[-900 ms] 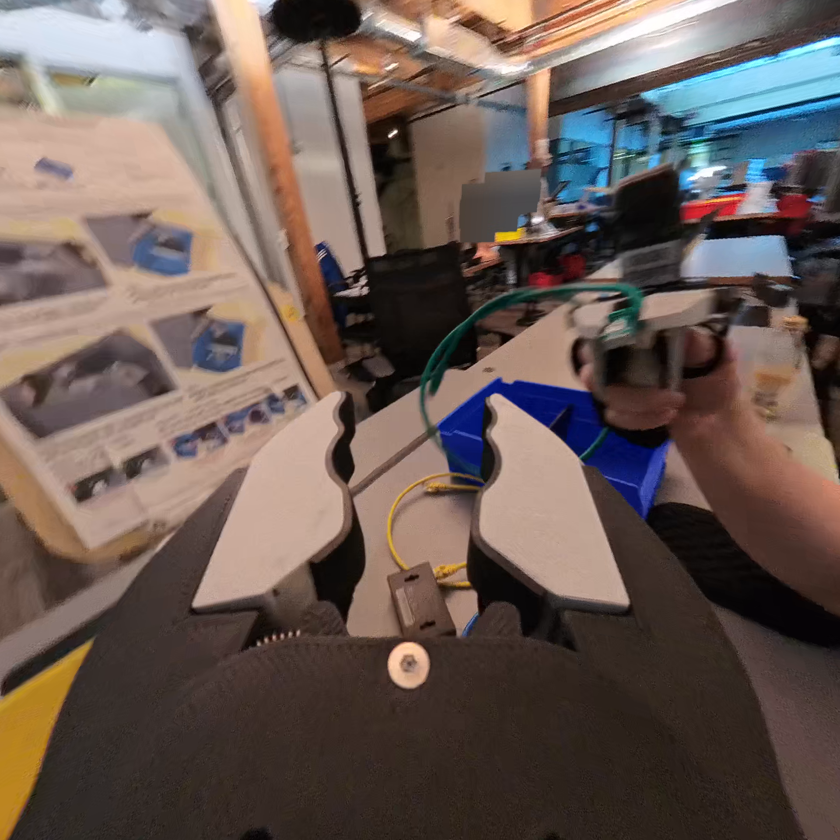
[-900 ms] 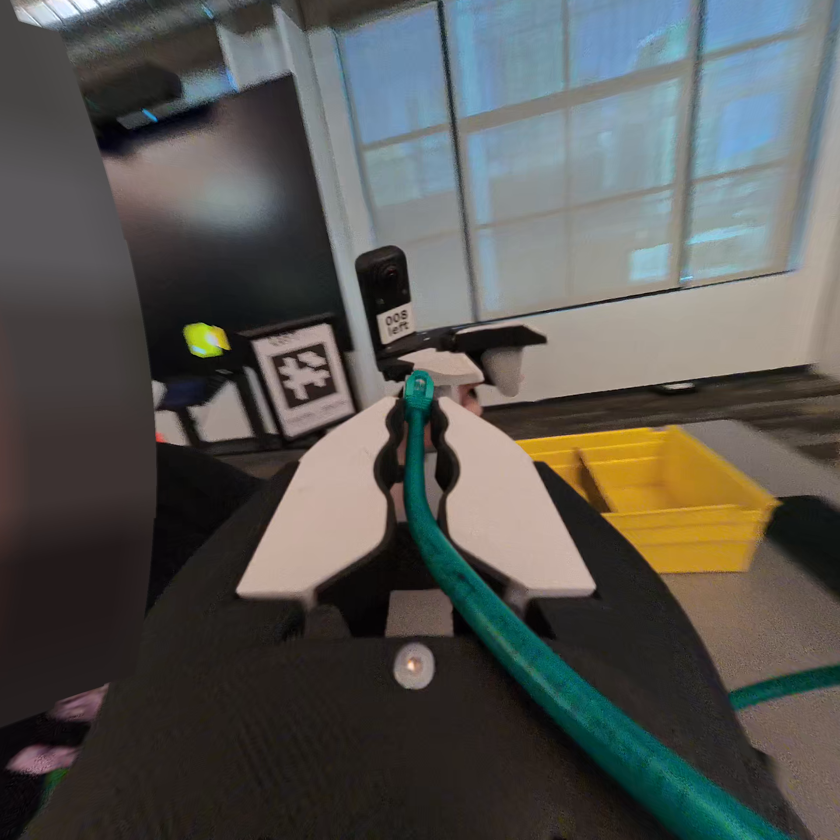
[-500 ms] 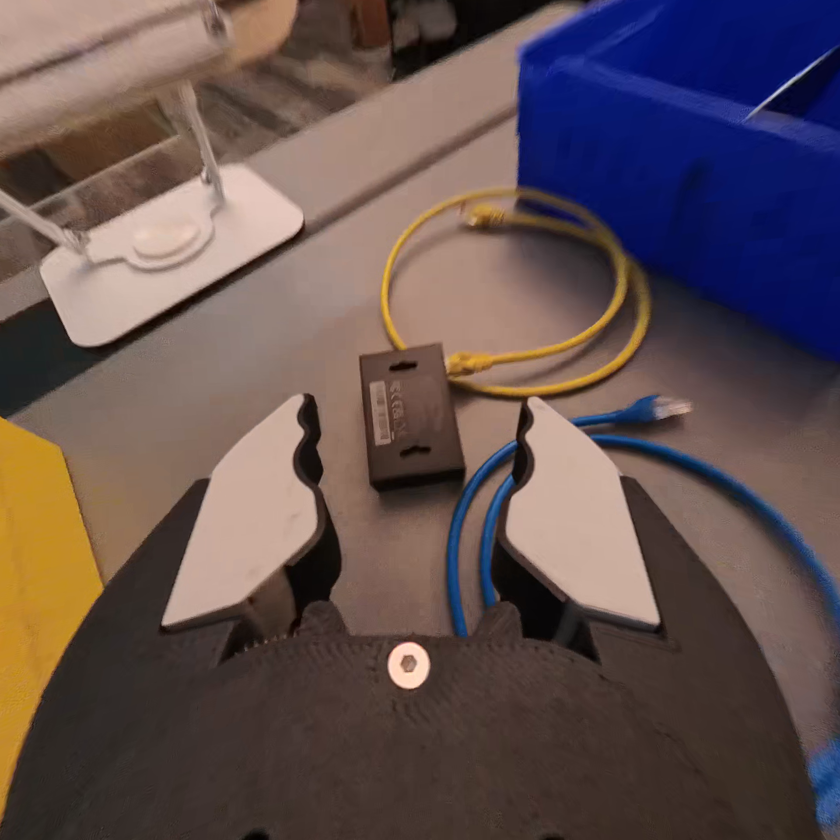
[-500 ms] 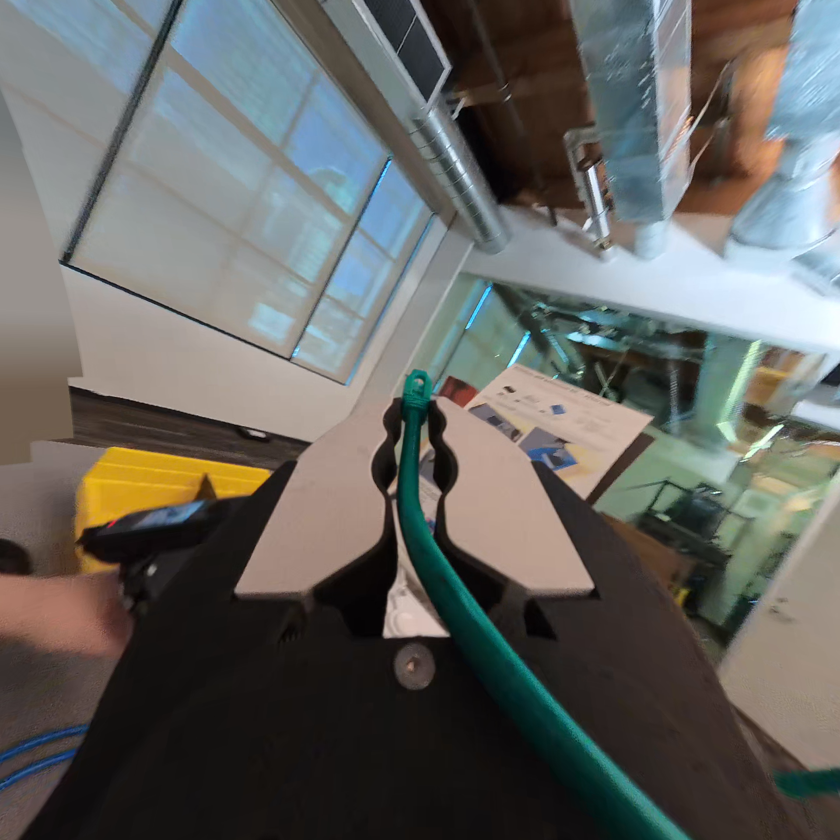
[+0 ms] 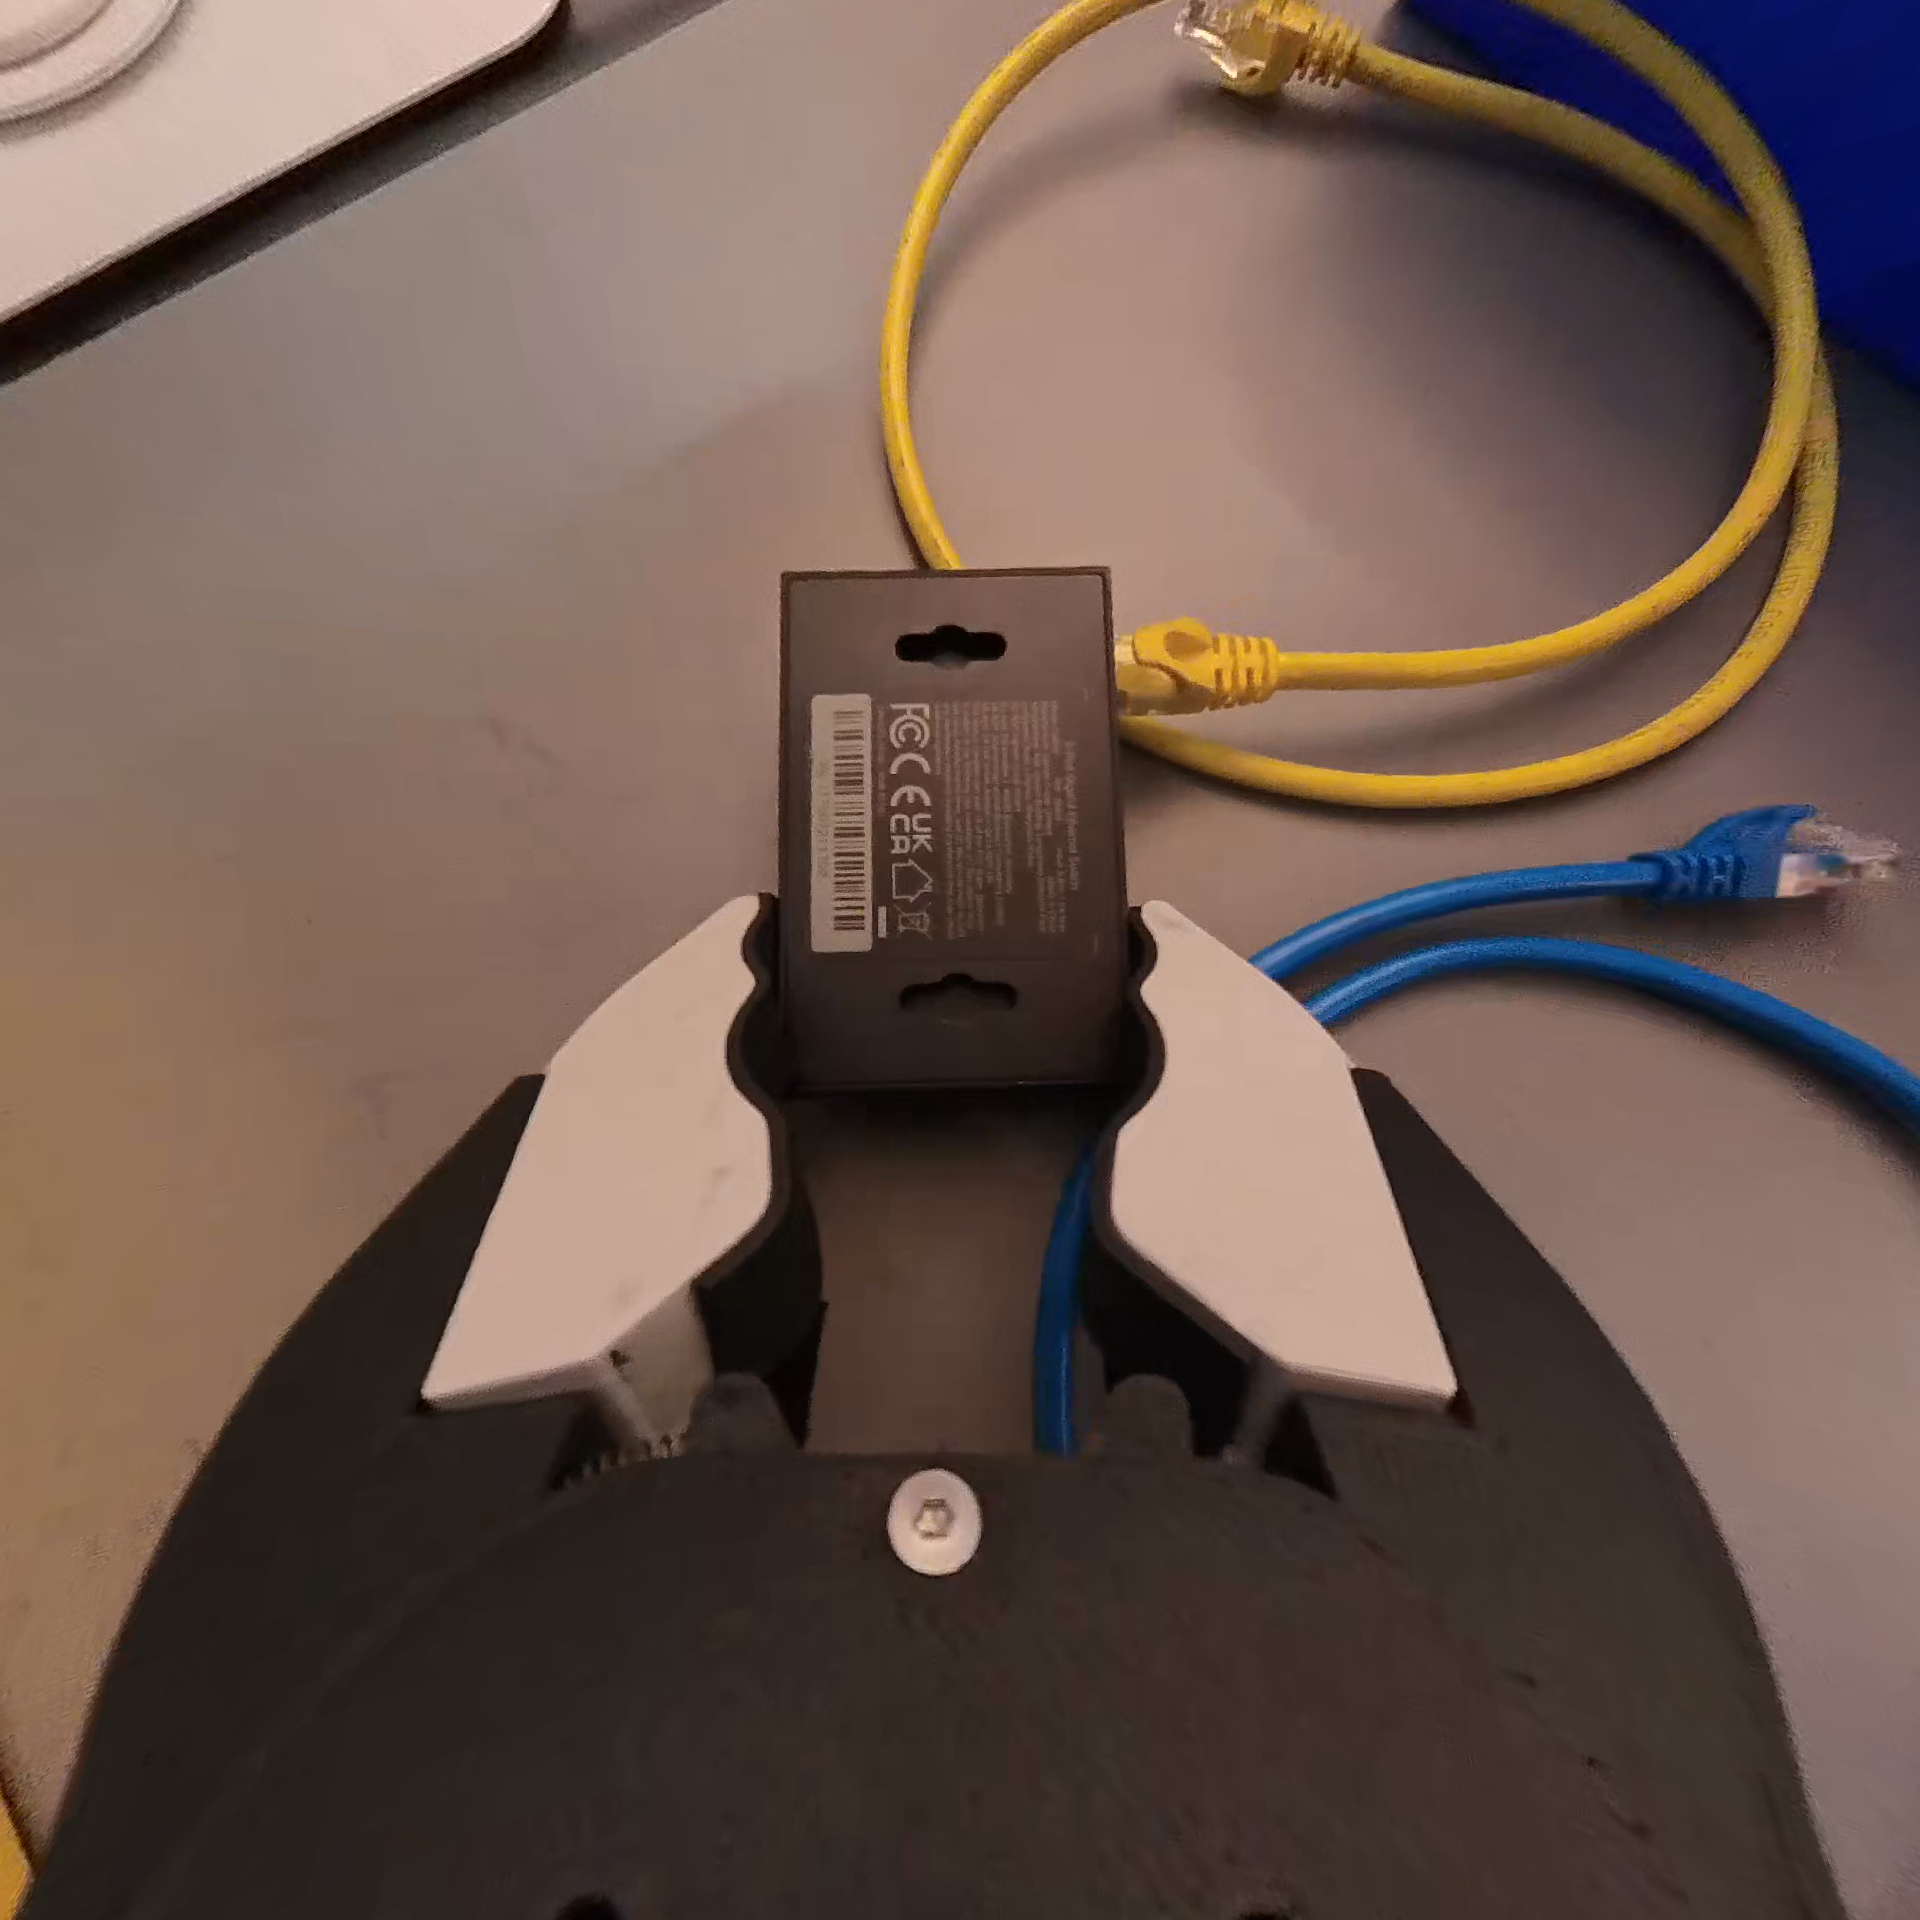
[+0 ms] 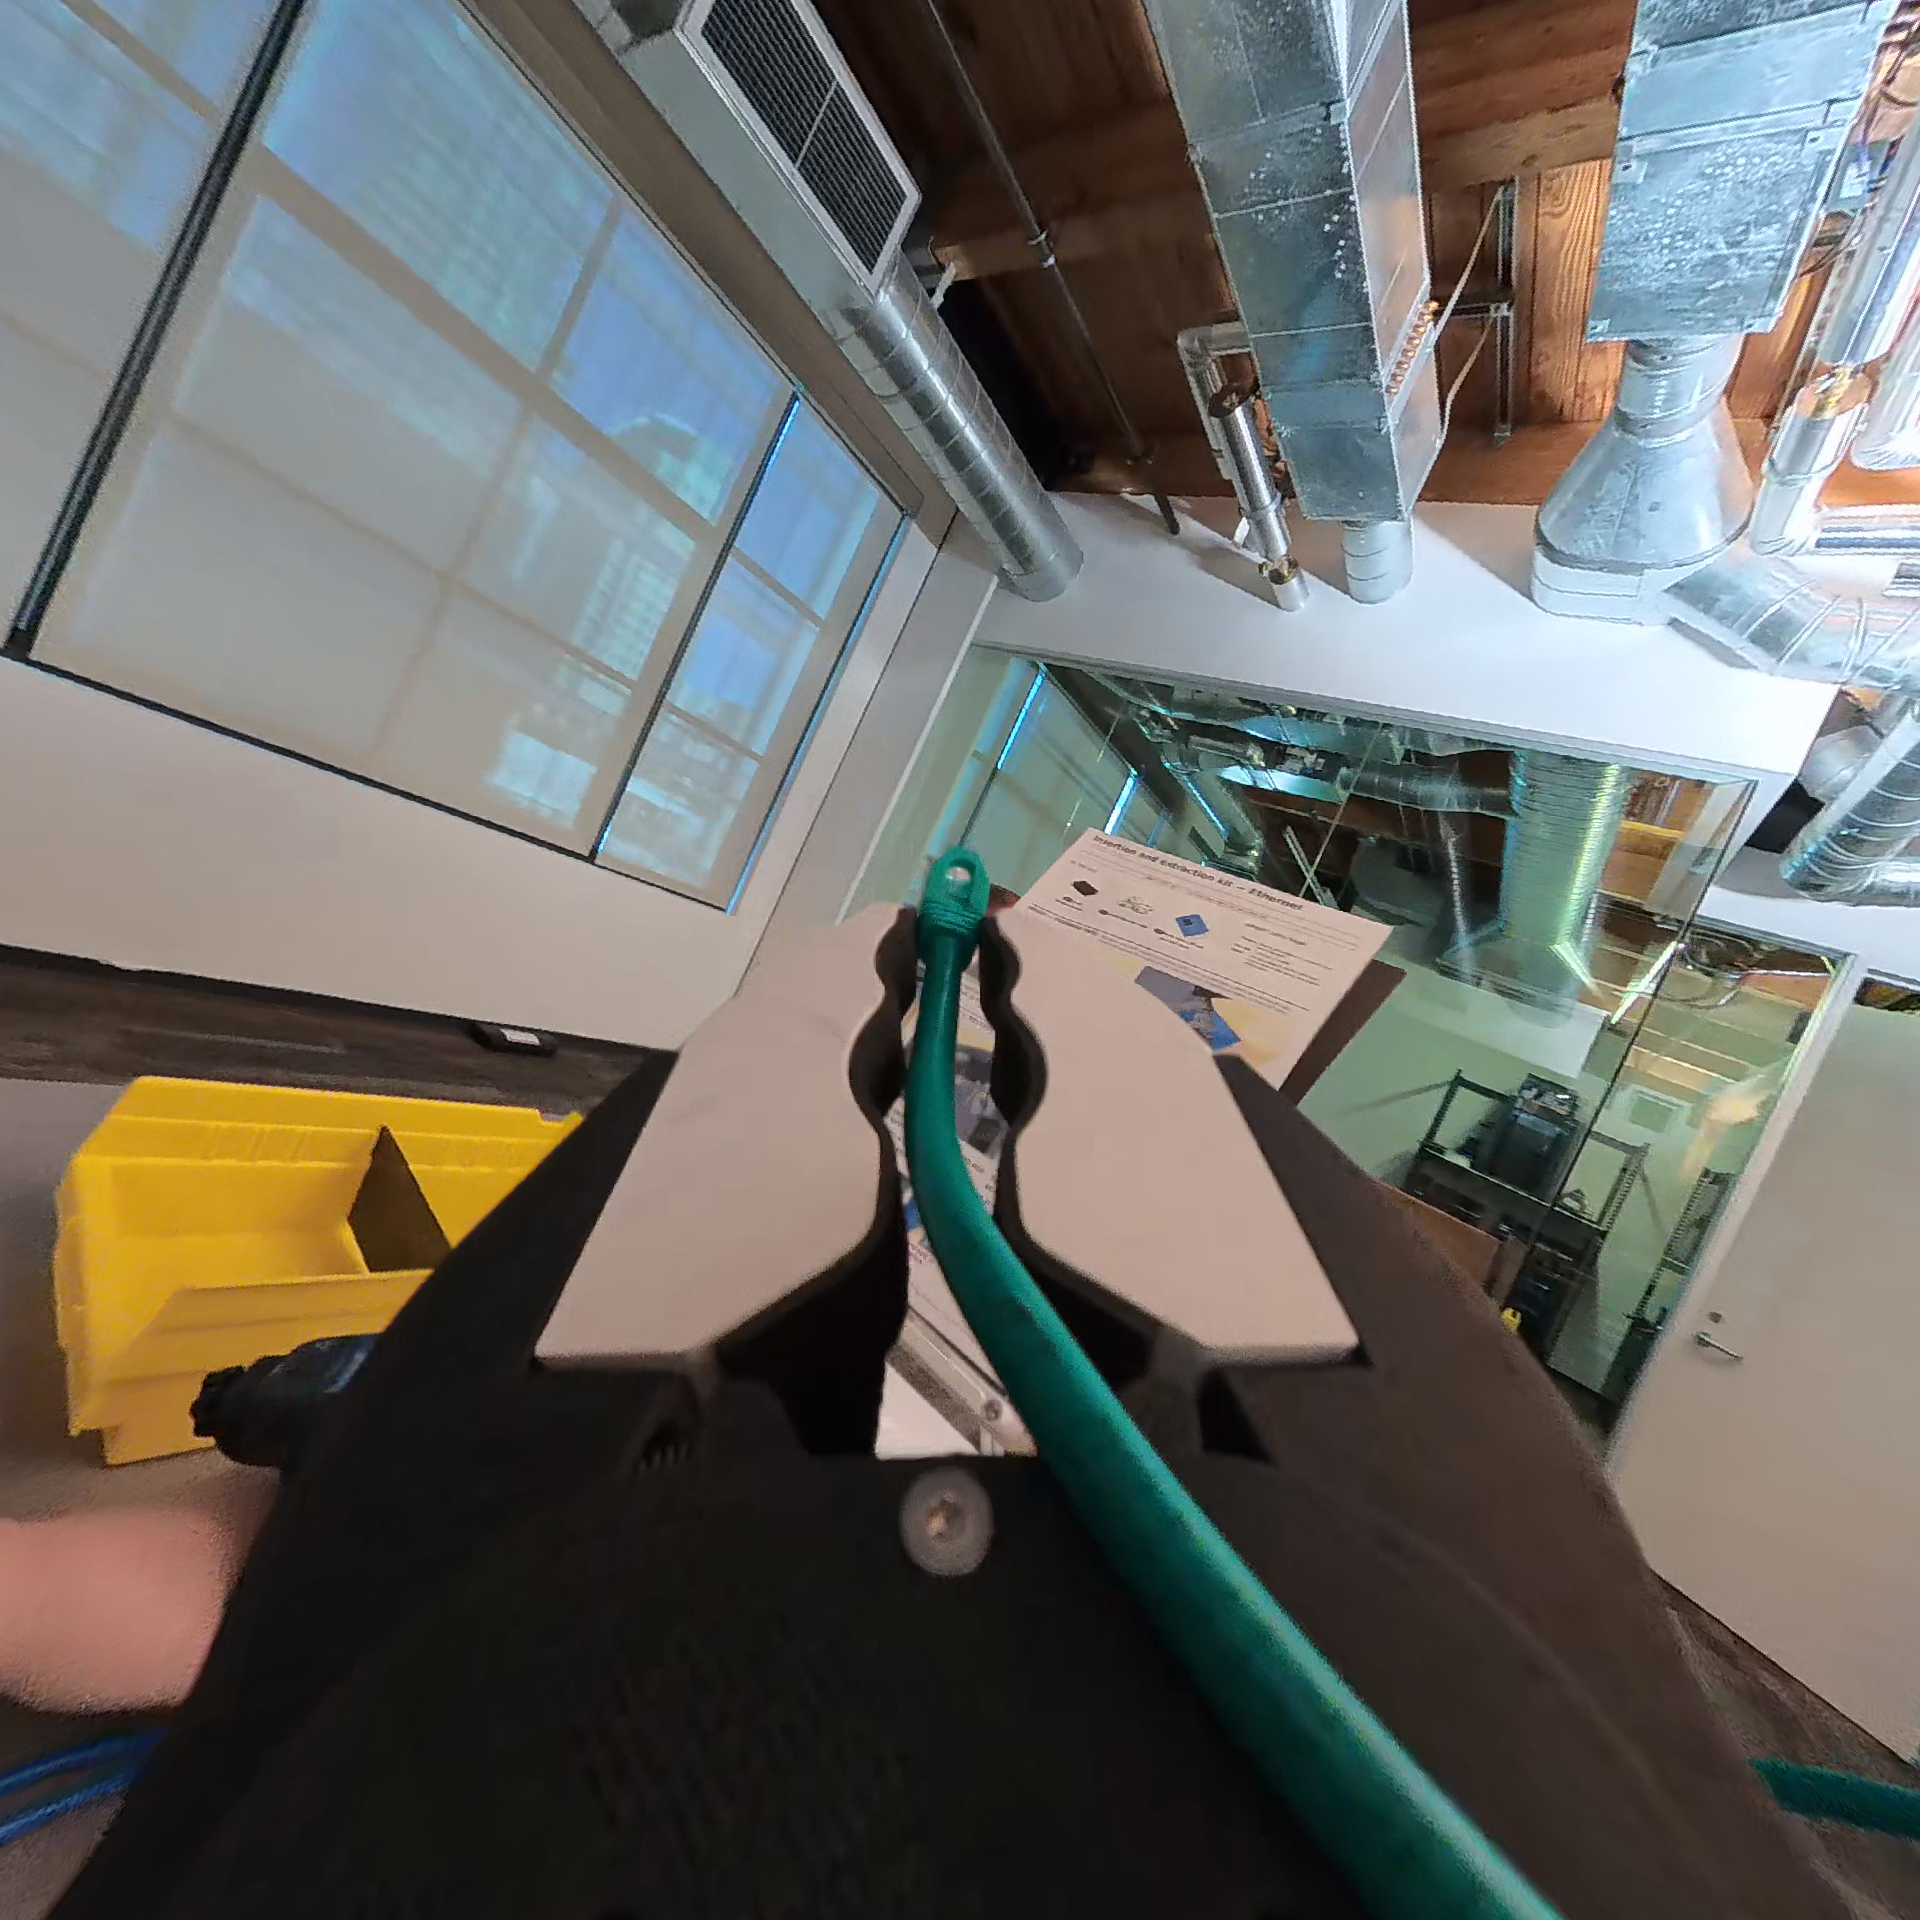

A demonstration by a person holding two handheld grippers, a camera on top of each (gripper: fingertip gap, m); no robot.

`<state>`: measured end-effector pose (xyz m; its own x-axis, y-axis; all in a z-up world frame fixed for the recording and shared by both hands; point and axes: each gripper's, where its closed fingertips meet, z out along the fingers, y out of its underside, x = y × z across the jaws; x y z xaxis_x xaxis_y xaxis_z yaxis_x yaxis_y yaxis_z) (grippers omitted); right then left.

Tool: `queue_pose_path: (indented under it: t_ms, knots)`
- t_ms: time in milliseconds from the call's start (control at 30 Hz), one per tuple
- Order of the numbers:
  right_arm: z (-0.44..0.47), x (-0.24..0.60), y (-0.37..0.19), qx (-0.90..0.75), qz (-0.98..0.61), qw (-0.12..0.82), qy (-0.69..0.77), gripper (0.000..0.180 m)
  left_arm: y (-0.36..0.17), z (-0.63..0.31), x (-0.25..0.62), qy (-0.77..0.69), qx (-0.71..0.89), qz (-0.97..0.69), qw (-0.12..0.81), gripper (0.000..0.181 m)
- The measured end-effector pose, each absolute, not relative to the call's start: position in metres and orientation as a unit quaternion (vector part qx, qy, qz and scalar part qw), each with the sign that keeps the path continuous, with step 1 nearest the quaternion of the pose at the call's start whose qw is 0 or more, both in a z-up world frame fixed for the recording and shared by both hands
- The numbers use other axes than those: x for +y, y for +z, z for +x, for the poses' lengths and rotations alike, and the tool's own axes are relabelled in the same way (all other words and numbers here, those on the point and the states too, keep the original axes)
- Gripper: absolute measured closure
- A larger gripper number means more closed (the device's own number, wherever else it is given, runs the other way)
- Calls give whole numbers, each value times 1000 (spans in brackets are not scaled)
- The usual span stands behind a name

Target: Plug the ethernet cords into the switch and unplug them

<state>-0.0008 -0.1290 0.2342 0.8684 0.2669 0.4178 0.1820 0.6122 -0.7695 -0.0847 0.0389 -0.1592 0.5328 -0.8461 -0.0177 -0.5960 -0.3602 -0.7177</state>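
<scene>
In the left wrist view the black switch [image 5: 951,831] lies label side up on the grey table [image 5: 416,623]. My left gripper [image 5: 948,920] has its fingers closed against the switch's two long sides at its near end. A yellow cord [image 5: 1558,644] is plugged into the switch's right side; its other plug [image 5: 1247,42] lies loose. A blue cord [image 5: 1507,977] lies at the right with a free plug [image 5: 1766,862]. My right gripper [image 6: 948,920] is shut on a green cord [image 6: 1039,1299] in the air, with the green plug [image 6: 956,883] poking past the fingertips.
A blue bin [image 5: 1849,208] stands at the far right of the table, and a white stand base [image 5: 208,104] at the far left. In the right wrist view a yellow bin [image 6: 260,1195], a poster [image 6: 1226,935] and a hand [image 6: 94,1600] show. The grippers' ends are close to 45 centimeters from one another.
My left gripper tilted down to the table, moved forward and closed around the switch. My right gripper swung upward, still holding the green cord.
</scene>
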Motion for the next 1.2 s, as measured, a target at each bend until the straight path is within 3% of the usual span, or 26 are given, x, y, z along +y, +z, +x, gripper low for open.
queue_pose_path:
  t_ms: [267,533,767,933,1200]
  knots:
    - [-7,-109,221,-267,-463,845,-16,168,-118,-89,57,-145,455,-773,417,121]
    - [-26,-81,195,-301,-486,819,-53,167,6,-88,67,-241,389,-710,534,121]
    - [-75,-73,168,-350,-433,824,-101,168,98,-102,60,-413,313,-640,568,121]
    - [-94,-59,146,-368,-416,810,-190,168,127,-112,37,-508,314,-589,545,122]
    - [-90,-54,144,-359,-428,808,-186,168,138,-103,5,-526,366,-555,531,121]
